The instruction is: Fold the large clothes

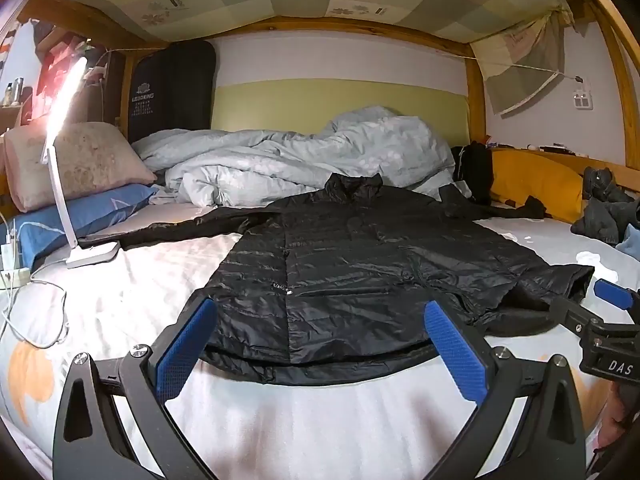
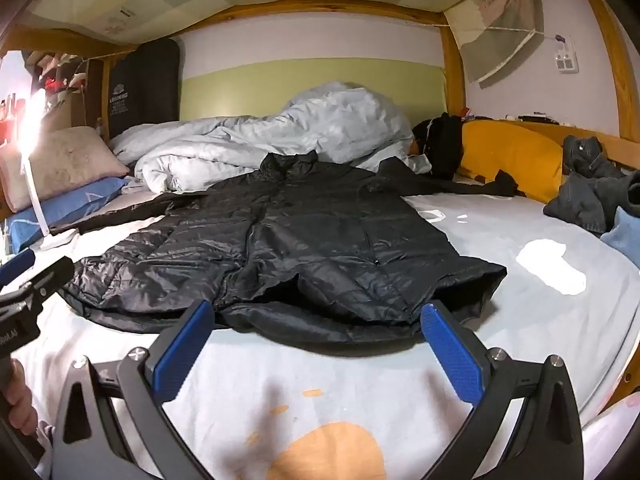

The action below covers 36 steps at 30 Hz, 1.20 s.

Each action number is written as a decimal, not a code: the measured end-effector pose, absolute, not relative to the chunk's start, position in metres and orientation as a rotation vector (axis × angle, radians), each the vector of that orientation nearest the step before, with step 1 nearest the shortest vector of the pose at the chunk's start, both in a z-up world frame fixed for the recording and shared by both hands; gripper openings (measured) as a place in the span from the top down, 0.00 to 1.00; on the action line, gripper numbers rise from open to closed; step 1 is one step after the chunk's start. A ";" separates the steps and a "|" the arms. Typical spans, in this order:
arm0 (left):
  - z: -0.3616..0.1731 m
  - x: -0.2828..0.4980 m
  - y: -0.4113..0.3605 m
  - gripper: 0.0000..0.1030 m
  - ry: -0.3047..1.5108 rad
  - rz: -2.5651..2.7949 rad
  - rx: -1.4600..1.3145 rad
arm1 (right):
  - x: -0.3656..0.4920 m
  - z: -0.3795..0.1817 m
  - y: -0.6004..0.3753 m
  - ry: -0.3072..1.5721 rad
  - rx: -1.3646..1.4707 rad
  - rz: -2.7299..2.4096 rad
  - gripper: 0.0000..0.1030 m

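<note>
The shiny black quilted puffer jacket [image 1: 360, 272] lies spread front-up on the bed [image 2: 520, 300] for folding, left tool [image 1: 320, 356] and right tool [image 2: 320, 350] both released, hovering at its hem

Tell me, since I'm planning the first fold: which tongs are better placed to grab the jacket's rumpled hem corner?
The right tongs, probably. They hang open just short of the black jacket, with its rumpled corner just ahead of their right pad. The left tongs, also open, face the flat middle hem.

jacket [image 1: 360, 264]: black quilted cloth, glossy, crinkled | bed sheet [image 2: 500, 280]: matt smooth cloth | bed frame [image 1: 476, 92]: varnished wood | left tool pads [image 1: 456, 352]: blue, textured, matt
</note>
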<state>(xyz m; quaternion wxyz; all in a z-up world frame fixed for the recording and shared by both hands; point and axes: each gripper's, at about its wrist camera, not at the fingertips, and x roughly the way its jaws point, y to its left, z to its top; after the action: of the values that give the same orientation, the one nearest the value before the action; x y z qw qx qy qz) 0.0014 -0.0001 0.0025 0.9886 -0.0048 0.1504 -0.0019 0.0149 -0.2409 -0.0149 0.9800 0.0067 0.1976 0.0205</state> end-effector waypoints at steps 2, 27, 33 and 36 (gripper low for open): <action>0.003 0.000 0.000 0.00 0.294 0.001 -0.010 | 0.015 -0.015 -0.238 0.398 0.005 0.043 0.00; -0.003 0.009 0.001 0.00 0.318 0.008 0.014 | 0.016 -0.020 -0.228 0.400 -0.054 0.037 0.00; -0.005 0.012 0.004 0.00 0.341 -0.005 -0.019 | 0.016 -0.020 -0.230 0.405 -0.053 0.033 0.00; -0.005 0.011 0.004 0.00 0.338 0.004 -0.016 | 0.016 -0.019 -0.231 0.402 -0.047 0.032 0.00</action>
<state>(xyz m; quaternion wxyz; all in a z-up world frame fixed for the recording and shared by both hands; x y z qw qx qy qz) 0.0113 0.0044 -0.0049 0.9857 -0.0079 0.1681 0.0018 0.0158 -0.2311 -0.0185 0.9795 -0.0234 0.1995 0.0159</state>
